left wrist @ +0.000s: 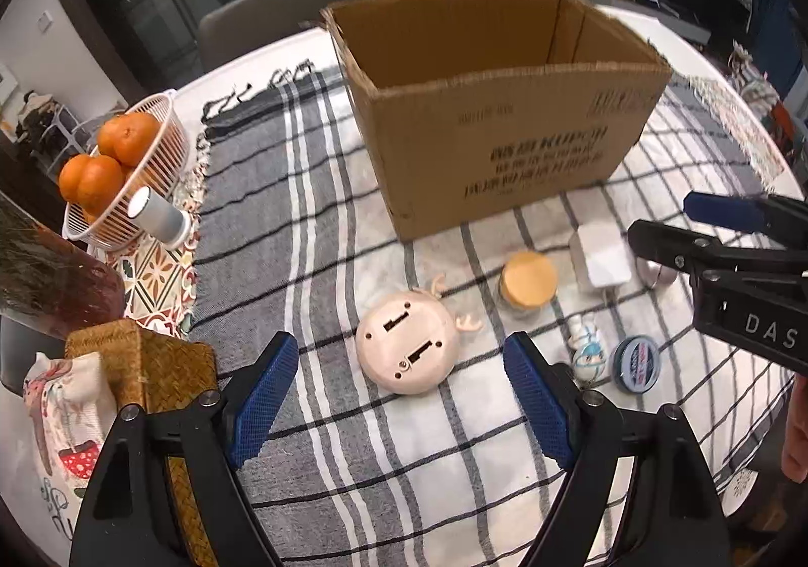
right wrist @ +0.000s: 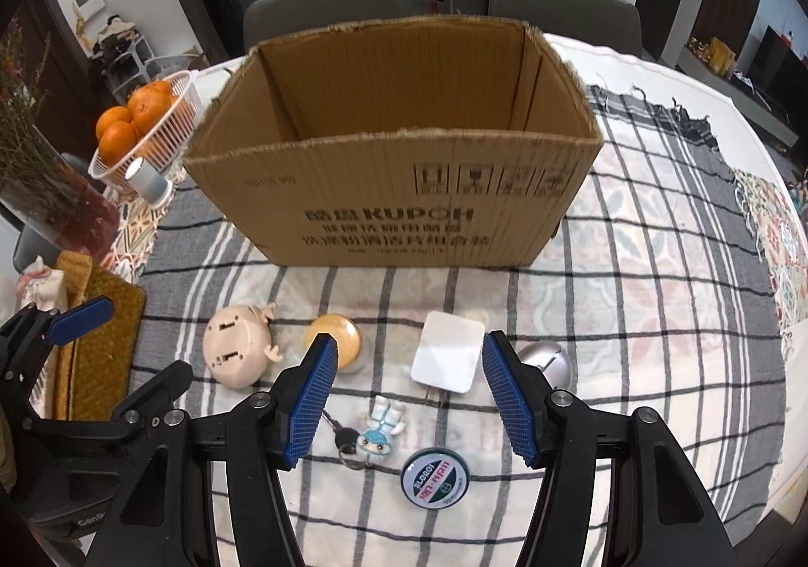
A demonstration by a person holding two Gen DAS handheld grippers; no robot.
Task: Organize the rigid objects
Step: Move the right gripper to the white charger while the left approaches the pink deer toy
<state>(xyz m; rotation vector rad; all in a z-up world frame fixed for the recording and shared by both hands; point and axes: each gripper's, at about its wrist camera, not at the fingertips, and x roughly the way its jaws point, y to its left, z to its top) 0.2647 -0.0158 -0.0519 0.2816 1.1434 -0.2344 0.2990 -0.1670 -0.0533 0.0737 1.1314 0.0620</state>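
Note:
An open cardboard box [left wrist: 485, 148] [right wrist: 394, 193] stands on the checked cloth. In front of it lie a pink deer-shaped toy [left wrist: 409, 347] [right wrist: 237, 350], an orange-lidded jar [left wrist: 527, 281] [right wrist: 336, 340], a white rectangular block [left wrist: 603, 259] [right wrist: 449, 352], a silver round object [right wrist: 548, 362], a small figure keychain [left wrist: 588, 350] [right wrist: 379, 433] and a round tin [left wrist: 637, 362] [right wrist: 435, 478]. My left gripper [left wrist: 404, 395] is open and empty just before the deer toy. My right gripper [right wrist: 409, 395] is open and empty above the keychain, near the white block.
A white basket of oranges [left wrist: 129, 163] [right wrist: 146, 127] and a small grey cylinder [left wrist: 159, 216] sit at the left. A woven tissue box [left wrist: 151, 375] and a vase of dried plants [right wrist: 45, 193] stand by the left table edge. Chairs are behind the table.

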